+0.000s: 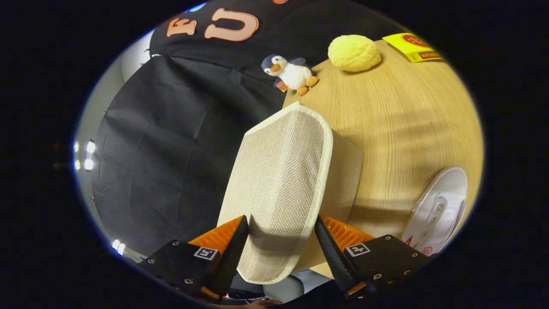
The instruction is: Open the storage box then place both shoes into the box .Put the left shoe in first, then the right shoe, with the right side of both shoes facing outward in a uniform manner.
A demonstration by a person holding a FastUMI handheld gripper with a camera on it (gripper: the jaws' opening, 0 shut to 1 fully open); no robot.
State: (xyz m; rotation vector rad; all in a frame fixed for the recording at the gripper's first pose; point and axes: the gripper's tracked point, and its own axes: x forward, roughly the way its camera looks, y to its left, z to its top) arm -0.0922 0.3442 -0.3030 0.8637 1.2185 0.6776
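The storage box's lid [281, 171], beige woven cloth with a cream trim, stands lifted and tilted away from the box body [345, 171] behind it. My gripper [281, 229] straddles the lid's near end, and both fingers press against its side edges. One white lace-up shoe [441, 210] lies on the wooden table [407, 120], to the right of the box and beyond my right finger. Its far part is cut off from sight.
A plush penguin [289, 73] sits at the table's far corner. Close to it lie a yellow bun-shaped toy [354, 53] and a yellow packet [411, 47]. The booth's black cloth wall [171, 150] hangs left of the box, with bright lamps [88, 156] at its edge.
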